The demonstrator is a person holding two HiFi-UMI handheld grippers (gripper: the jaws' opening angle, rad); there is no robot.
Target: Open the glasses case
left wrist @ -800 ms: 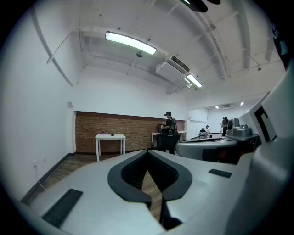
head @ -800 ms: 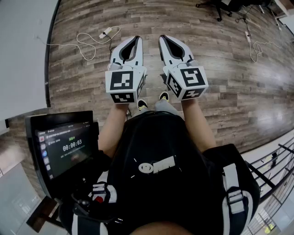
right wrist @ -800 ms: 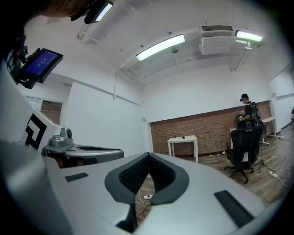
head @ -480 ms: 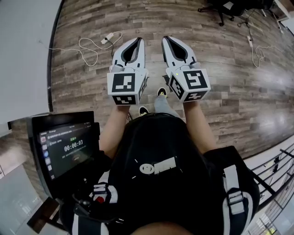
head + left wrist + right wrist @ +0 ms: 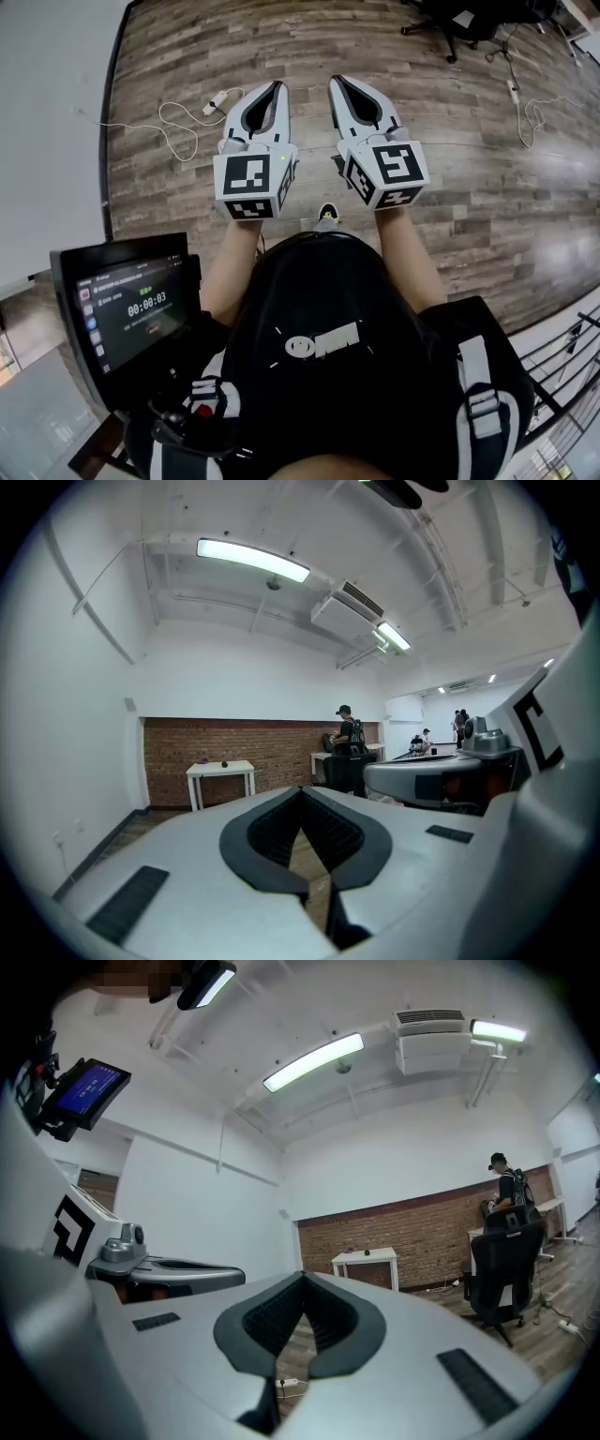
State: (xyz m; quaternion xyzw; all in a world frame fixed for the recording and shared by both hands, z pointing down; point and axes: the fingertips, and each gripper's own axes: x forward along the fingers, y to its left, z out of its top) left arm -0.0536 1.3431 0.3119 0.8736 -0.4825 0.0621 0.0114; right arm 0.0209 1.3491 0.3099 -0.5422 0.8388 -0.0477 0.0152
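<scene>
No glasses case shows in any view. In the head view both grippers are held out side by side above a wooden floor, pointing away from the body. My left gripper (image 5: 278,85) is shut with nothing in it, its marker cube toward me. My right gripper (image 5: 335,81) is shut and empty too, a hand's width to the right. In the left gripper view the left gripper (image 5: 301,789) has its dark pads meeting at the tip, with the right gripper's body beside it. The right gripper (image 5: 303,1277) looks the same in its own view.
A white cable with a plug (image 5: 187,111) lies on the floor ahead left, beside a white wall (image 5: 47,122). A screen (image 5: 131,314) hangs at my left hip. Office chairs (image 5: 459,19) stand far right. Ahead are a brick wall, a white table (image 5: 220,769) and a standing person (image 5: 348,733).
The floor and its white cable have slid down and left in the head view, and the shoes below have shifted. Both grippers stay shut, side by side.
</scene>
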